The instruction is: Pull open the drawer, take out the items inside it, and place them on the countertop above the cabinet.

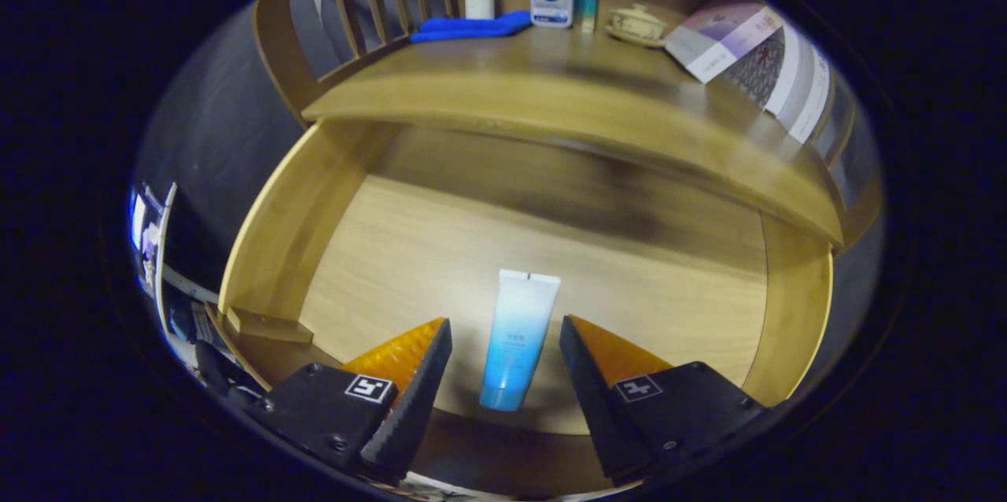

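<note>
Drawer (330,195) pulled open; blue-white tube (517,337) lies flat on its floor, lengthwise between the fingers of the gripper (503,329). Jaws wide, clear of the tube on both sides. Risks: soft tube may squash or squirt out under a pinch near the crimped end; lifting steeply could knock it against the counter (551,93) edge overhanging the drawer, already carrying bottles and a blue cloth (472,27).

Drawer (267,227) bearing tube (519,337); tongs (505,325) apart.

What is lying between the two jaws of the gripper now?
In the gripper view, a blue-and-white tube lies on the drawer floor between the open jaws, untouched by either.
</note>
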`<control>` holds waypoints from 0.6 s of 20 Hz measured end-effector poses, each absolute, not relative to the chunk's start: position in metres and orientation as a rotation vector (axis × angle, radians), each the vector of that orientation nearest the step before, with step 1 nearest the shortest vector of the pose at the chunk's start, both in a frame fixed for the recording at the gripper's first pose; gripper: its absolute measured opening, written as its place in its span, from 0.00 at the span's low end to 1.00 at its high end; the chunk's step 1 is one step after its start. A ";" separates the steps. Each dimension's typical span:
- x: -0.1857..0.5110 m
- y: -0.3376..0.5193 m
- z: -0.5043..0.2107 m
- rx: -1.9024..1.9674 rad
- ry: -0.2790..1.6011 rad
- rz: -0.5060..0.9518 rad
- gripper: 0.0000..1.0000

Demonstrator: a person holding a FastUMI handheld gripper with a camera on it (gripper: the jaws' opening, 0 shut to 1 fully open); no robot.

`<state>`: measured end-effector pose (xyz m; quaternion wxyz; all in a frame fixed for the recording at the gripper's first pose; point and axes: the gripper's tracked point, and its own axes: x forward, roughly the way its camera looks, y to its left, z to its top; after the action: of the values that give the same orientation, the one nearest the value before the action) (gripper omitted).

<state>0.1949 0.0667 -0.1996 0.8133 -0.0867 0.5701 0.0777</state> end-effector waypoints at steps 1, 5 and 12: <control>0.195 0.068 -0.202 -0.182 1.237 0.160 0.88; 0.190 0.063 -0.215 -0.166 1.317 0.111 0.86; 0.179 0.056 -0.231 -0.177 1.416 0.069 0.71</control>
<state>0.1792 0.0563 -0.2309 0.7554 -0.0811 0.6494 0.0318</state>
